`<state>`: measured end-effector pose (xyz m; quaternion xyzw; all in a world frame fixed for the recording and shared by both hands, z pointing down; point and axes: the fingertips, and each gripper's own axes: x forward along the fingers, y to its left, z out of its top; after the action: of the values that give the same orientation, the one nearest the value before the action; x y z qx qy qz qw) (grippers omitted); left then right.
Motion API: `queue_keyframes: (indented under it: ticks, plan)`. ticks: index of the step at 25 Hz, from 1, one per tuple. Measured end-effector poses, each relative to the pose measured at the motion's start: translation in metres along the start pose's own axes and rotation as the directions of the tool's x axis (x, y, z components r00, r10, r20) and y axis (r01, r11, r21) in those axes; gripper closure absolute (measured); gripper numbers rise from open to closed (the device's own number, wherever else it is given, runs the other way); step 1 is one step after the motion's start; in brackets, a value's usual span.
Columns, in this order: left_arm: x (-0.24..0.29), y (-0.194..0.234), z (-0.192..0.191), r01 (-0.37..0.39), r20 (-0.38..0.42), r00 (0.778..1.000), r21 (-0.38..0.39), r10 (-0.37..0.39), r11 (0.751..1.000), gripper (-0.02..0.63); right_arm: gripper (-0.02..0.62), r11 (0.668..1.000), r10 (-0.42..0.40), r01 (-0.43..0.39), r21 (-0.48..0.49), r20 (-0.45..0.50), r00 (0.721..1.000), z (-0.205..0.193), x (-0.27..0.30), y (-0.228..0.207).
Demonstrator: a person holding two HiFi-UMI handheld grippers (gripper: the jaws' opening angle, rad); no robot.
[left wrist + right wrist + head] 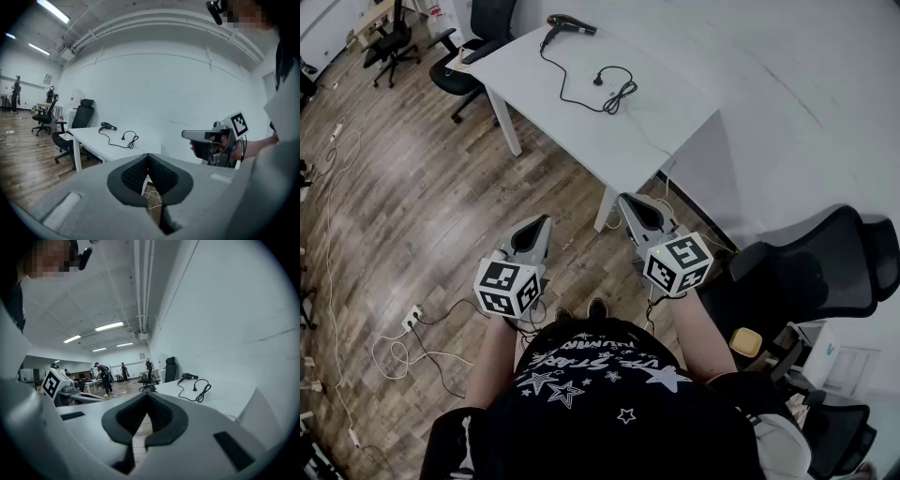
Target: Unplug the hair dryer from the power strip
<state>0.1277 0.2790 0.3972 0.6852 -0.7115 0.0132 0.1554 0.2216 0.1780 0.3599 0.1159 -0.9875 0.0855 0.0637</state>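
A black hair dryer (572,25) lies at the far end of the white table (675,103). Its black cord runs to a loose coil (619,96), and the plug (599,80) lies free on the tabletop. The left gripper view shows the dryer (108,125) and plug (123,137), and so does the right gripper view, with dryer (187,377) and plug (194,389). My left gripper (546,221) and right gripper (627,200) hover over the floor short of the table, both shut and holding nothing. A white power strip (412,317) lies on the floor at the left.
Black office chairs stand at the right (811,272) and beyond the table's far corner (464,61). White cables (398,356) trail over the wooden floor. A white wall runs behind the table. People (102,378) stand far off in the room.
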Motion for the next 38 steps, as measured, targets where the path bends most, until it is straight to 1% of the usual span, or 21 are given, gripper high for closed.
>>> queue_keyframes:
  ticks: [10,13,18,22,24,27,30,34,38]
  plan:
    - [-0.01,0.01,-0.003,-0.017,0.001,1.0,-0.003,0.017,1.0,0.597,0.588,1.0,-0.006,0.006,0.003,-0.017,1.0,-0.008,0.005,0.007]
    - [-0.016,0.014,-0.009,-0.027,-0.009,1.0,-0.013,0.027,1.0,0.597,0.588,1.0,-0.008,0.008,0.001,-0.034,0.999,-0.014,0.006,0.011]
    - [-0.03,0.021,-0.027,-0.031,-0.042,0.999,-0.035,0.03,0.999,0.598,0.588,0.999,-0.036,0.037,0.016,-0.055,0.998,-0.023,0.007,0.015]
    - [-0.043,0.031,-0.037,-0.032,-0.057,0.998,-0.043,0.029,0.999,0.597,0.588,0.999,-0.023,0.021,-0.038,-0.062,0.998,-0.028,0.014,0.031]
    - [-0.051,0.037,-0.039,-0.034,-0.057,0.998,-0.043,0.032,0.999,0.597,0.588,0.999,-0.01,0.007,-0.048,-0.061,0.998,-0.03,0.02,0.043]
    - [-0.061,0.047,-0.043,-0.044,-0.054,0.998,-0.047,0.042,0.998,0.598,0.588,1.0,0.007,-0.008,-0.005,-0.044,0.999,-0.034,0.025,0.054]
    - [-0.07,0.058,-0.045,-0.056,-0.049,0.997,-0.059,0.054,0.997,0.597,0.588,0.999,0.016,-0.014,0.041,-0.051,0.999,-0.04,0.029,0.056]
    - [-0.08,0.075,-0.048,-0.085,-0.049,0.996,-0.077,0.081,0.993,0.597,0.588,0.999,0.016,-0.012,0.045,-0.081,0.997,-0.045,0.039,0.056]
    - [-0.073,0.092,-0.054,-0.117,-0.057,0.992,-0.112,0.111,0.987,0.597,0.588,0.999,-0.009,0.012,0.03,-0.103,0.995,-0.05,0.058,0.046]
